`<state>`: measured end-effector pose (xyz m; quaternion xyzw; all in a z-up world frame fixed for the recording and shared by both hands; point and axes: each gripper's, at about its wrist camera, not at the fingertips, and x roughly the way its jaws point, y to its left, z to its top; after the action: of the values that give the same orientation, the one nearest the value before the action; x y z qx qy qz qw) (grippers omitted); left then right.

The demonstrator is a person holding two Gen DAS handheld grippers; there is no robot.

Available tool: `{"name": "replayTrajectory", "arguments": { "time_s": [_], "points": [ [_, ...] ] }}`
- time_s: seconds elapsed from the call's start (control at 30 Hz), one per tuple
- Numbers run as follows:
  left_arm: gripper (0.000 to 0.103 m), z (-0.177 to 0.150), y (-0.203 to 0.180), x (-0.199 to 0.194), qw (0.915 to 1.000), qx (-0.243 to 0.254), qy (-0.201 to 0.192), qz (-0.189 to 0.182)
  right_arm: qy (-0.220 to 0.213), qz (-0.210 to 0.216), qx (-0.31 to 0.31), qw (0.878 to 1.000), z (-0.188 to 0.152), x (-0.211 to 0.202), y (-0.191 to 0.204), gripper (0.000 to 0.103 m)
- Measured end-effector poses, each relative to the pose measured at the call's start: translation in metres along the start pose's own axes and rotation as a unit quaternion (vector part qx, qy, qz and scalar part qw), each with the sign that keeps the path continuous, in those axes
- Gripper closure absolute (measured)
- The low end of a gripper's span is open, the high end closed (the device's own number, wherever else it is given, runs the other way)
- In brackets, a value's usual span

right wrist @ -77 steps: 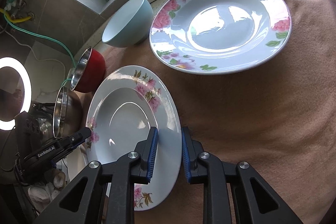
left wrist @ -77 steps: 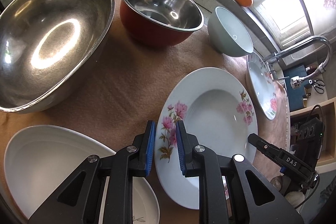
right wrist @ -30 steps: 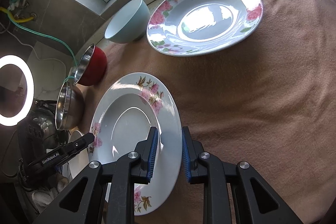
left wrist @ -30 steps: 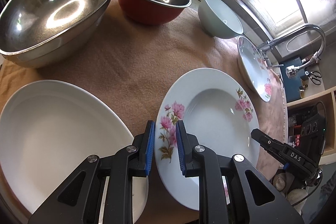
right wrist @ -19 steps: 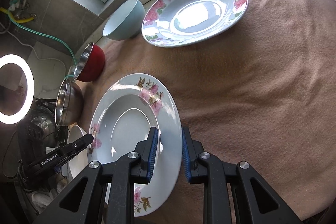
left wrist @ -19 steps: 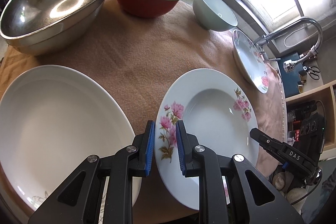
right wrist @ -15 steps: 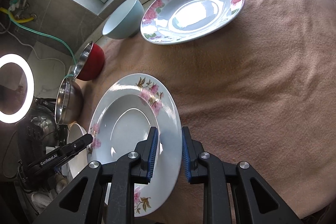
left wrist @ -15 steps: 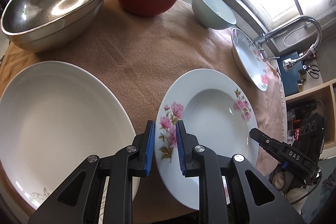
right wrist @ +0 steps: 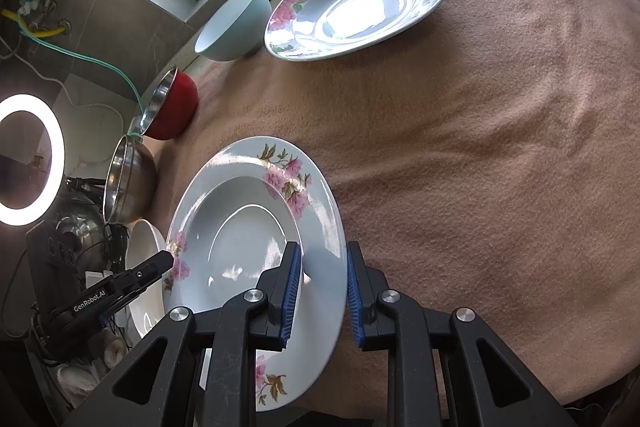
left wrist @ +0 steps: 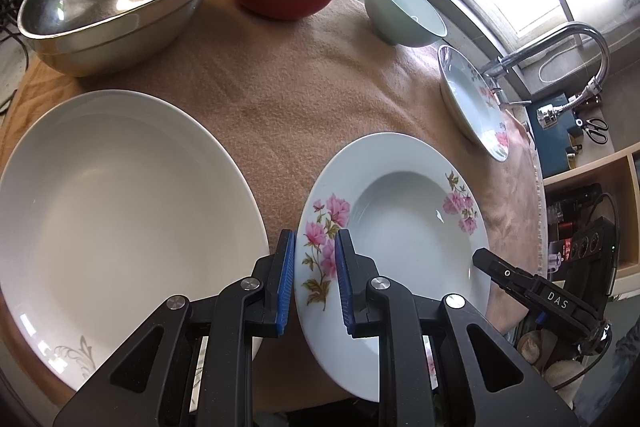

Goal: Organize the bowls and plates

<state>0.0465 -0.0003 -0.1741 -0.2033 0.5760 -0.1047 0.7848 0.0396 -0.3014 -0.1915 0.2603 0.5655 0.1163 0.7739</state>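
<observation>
Basically the floral plate point(left wrist: 404, 227) hangs over the brown cloth point(left wrist: 280, 87), pinched at opposite rims: left gripper point(left wrist: 315, 281) clamps its near-left edge, right gripper point(right wrist: 322, 291) its other side. Plain white plate point(left wrist: 116, 211) lies just left of it, closest to the left gripper; second floral plate point(right wrist: 360, 3) sits well apart by the faucet point(left wrist: 560, 47), likely stacking candidates.

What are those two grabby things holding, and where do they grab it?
Both hold one white, pink-flowered deep plate by its rim: left gripper on one side, right gripper on the opposite side.
</observation>
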Motion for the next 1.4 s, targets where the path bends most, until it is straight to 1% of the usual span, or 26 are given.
{"name": "replayTrajectory", "arguments": {
  "time_s": [0.53,0.8,1.07,1.23,1.4],
  "points": [
    [0.085,-0.009,-0.005,0.002,0.9999,0.012,0.001,0.008,0.003,-0.004,0.005,1.000,-0.009,0.000,-0.007,0.083],
    [0.085,-0.012,-0.008,0.004,0.9998,0.016,-0.001,0.014,0.004,-0.005,0.001,1.000,-0.010,0.001,-0.008,0.083],
    [0.085,-0.013,-0.010,0.004,0.9995,0.023,-0.004,0.019,0.005,-0.014,-0.009,1.000,-0.011,0.004,-0.005,0.082],
    [0.085,-0.012,-0.015,-0.002,0.9988,0.037,-0.017,0.028,0.005,-0.021,-0.013,1.000,-0.010,0.005,-0.004,0.080],
    [0.085,-0.008,-0.019,-0.015,0.9982,0.044,-0.035,0.021,-0.005,-0.021,-0.013,1.000,-0.007,0.000,-0.004,0.080]
  ]
}}
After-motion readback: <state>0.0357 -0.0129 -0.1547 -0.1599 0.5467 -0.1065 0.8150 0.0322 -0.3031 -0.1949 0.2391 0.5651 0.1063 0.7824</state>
